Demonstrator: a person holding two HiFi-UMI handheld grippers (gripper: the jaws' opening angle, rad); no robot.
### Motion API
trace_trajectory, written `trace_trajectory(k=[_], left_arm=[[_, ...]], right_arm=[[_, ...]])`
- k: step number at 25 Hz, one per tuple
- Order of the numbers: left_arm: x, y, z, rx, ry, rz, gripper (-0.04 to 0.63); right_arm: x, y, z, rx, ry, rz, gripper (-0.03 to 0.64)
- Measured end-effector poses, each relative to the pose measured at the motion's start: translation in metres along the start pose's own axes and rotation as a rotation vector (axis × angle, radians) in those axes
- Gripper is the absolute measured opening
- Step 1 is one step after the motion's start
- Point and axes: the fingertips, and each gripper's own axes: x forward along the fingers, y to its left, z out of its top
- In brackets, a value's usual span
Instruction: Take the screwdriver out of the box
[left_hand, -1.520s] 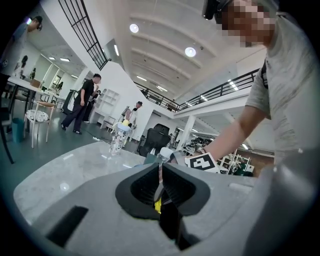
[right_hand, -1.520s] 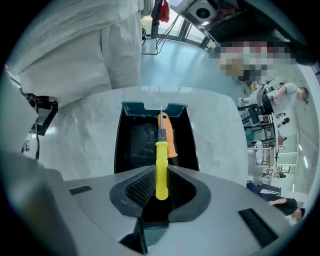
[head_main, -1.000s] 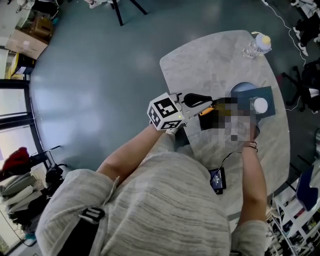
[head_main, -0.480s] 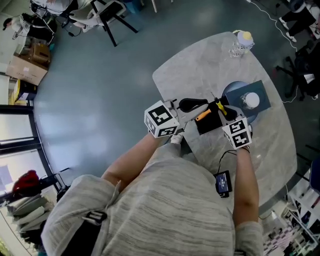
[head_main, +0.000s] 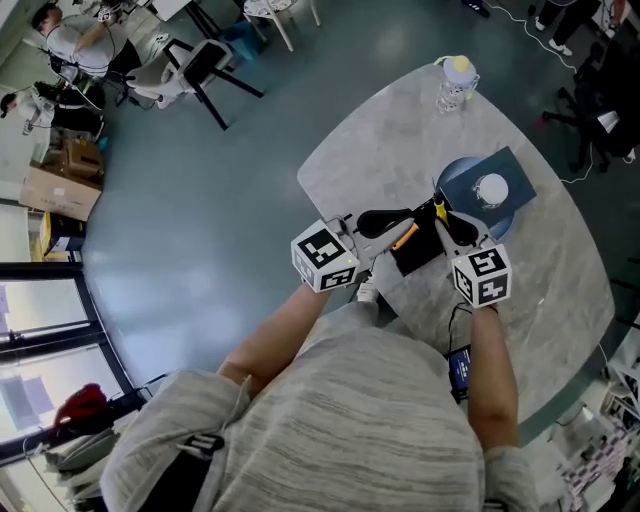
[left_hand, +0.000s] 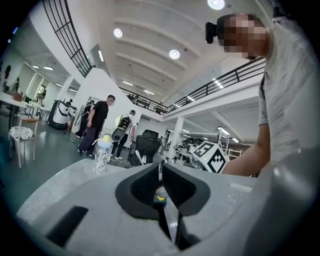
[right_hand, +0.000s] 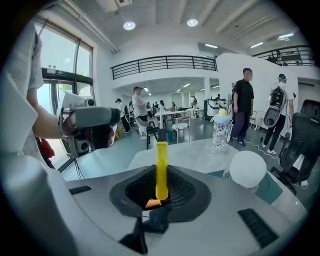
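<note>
Over the black box (head_main: 418, 252) it is tight. My left gripper (head_main: 415, 213) and my right gripper (head_main: 447, 218), which is clamped on the yellow screwdriver (right_hand: 161, 167), nearly meet tip to tip. Just beyond them a white round thing (head_main: 491, 188) on a blue pad (head_main: 515, 170) blocks the way. The table (head_main: 380, 140) lies bare up to the bottle (head_main: 455, 82) at its far edge. By my right forearm lies a black device (head_main: 460, 368) with its cable.

Screwdriver (right_hand: 161, 160) — lower end hidden inside the right tool (right_hand: 161, 175)
</note>
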Motion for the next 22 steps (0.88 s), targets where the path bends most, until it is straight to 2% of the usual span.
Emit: trace_trajectory(k=[9, 13, 17, 22], left_arm=[[0.02, -0.008, -0.008, 0.024, 0.049, 0.002, 0.032], [0.027, -0.006, -0.02, 0.02, 0.109, 0.036, 0.032], [0.032, -0.011, -0.034, 0.015, 0.167, 0.028, 0.032], [0.04, -0.008, -0.063, 0.006, 0.296, 0.076, 0.034]], right_arm=[[-0.027, -0.001, 0.011, 0.052, -0.102, -0.028, 0.064], [-0.038, -0.003, 0.014, 0.059, -0.131, -0.038, 0.064], [-0.045, -0.002, 0.014, 0.066, -0.146, -0.037, 0.064], [-0.051, -0.007, 0.011, 0.09, -0.172, -0.03, 0.064]])
